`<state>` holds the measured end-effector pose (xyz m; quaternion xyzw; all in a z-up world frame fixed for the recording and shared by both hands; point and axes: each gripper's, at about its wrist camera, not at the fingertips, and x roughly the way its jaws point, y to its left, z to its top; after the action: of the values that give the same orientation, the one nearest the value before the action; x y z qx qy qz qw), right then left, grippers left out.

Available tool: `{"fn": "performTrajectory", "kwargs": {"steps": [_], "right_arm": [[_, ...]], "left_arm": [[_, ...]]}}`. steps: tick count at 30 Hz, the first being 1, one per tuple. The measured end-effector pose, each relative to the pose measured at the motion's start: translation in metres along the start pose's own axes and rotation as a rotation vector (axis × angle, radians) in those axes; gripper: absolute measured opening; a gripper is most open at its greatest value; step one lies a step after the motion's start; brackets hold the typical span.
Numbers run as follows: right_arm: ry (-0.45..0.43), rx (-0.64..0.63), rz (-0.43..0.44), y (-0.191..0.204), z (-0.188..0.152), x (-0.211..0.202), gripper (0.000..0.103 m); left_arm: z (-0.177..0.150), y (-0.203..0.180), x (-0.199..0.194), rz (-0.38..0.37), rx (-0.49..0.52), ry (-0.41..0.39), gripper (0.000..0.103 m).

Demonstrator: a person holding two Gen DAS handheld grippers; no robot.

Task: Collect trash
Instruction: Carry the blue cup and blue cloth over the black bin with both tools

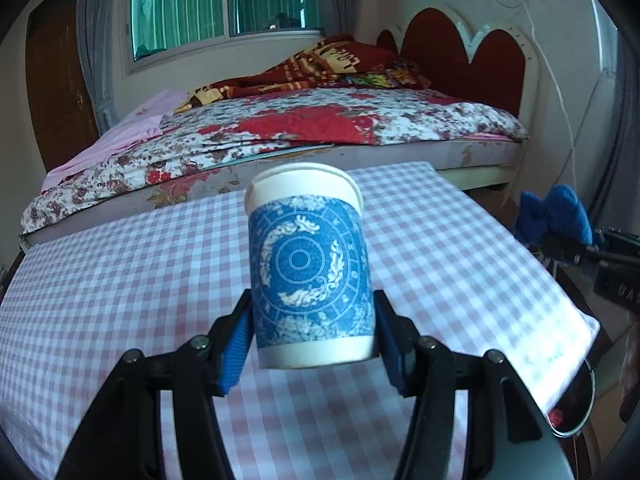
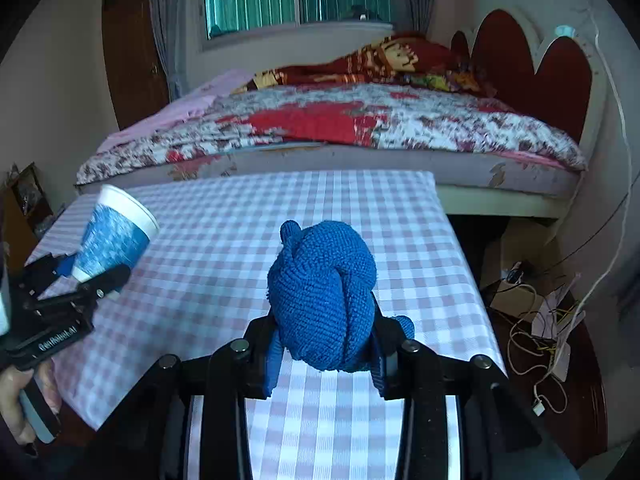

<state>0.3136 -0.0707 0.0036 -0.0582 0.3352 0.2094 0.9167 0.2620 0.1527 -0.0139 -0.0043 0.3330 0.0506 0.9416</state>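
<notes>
A white paper cup with a blue patterned sleeve (image 1: 310, 268) hangs upright above the checked table, and my left gripper (image 1: 313, 304) is shut on its lower half, one blue pad on each side. The right wrist view shows the same cup (image 2: 114, 236) tilted at the far left in the left gripper (image 2: 88, 276), which a hand (image 2: 16, 400) holds. My right gripper (image 2: 324, 320) is shut on a balled-up blue knitted cloth (image 2: 324, 292), held clear of the table. That cloth (image 1: 560, 216) also shows at the right edge of the left wrist view.
A pink-and-white checked cloth covers the table (image 1: 120, 280), which is bare in both views (image 2: 224, 240). Behind it stands a bed (image 1: 320, 128) with a floral cover and red headboard. Cables and papers (image 2: 540, 340) lie on the floor at the right. A round shiny-rimmed object (image 1: 576, 408) sits beside the table's right edge.
</notes>
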Motion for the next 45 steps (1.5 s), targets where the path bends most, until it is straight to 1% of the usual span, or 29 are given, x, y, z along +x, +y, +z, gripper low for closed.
{"fn": "performTrajectory", "kwargs": {"steps": [6,11,16,23,29,35,41,45], "right_arm": [[-0.049,-0.018,-0.009,0.001,-0.011,-0.044,0.037],[-0.074,-0.021,-0.022,-0.003,-0.020,-0.068,0.037],[-0.093,-0.018,-0.046,-0.013,-0.028,-0.085,0.037],[-0.107,-0.005,-0.086,-0.030,-0.042,-0.102,0.037],[-0.108,0.033,-0.122,-0.054,-0.061,-0.120,0.037],[-0.103,0.077,-0.180,-0.085,-0.084,-0.139,0.037],[-0.090,0.132,-0.231,-0.121,-0.110,-0.159,0.037],[-0.071,0.166,-0.267,-0.146,-0.132,-0.170,0.037]], "left_arm": [[-0.002,-0.022,-0.028,-0.040,0.010,-0.030,0.057],[-0.002,-0.036,-0.043,-0.075,0.004,-0.057,0.057],[-0.005,-0.054,-0.053,-0.114,0.014,-0.078,0.057],[-0.013,-0.092,-0.062,-0.178,0.069,-0.096,0.057],[-0.022,-0.128,-0.064,-0.241,0.114,-0.092,0.057],[-0.028,-0.173,-0.066,-0.316,0.162,-0.082,0.057],[-0.040,-0.219,-0.070,-0.392,0.218,-0.063,0.057],[-0.050,-0.246,-0.071,-0.430,0.253,-0.046,0.057]]}}
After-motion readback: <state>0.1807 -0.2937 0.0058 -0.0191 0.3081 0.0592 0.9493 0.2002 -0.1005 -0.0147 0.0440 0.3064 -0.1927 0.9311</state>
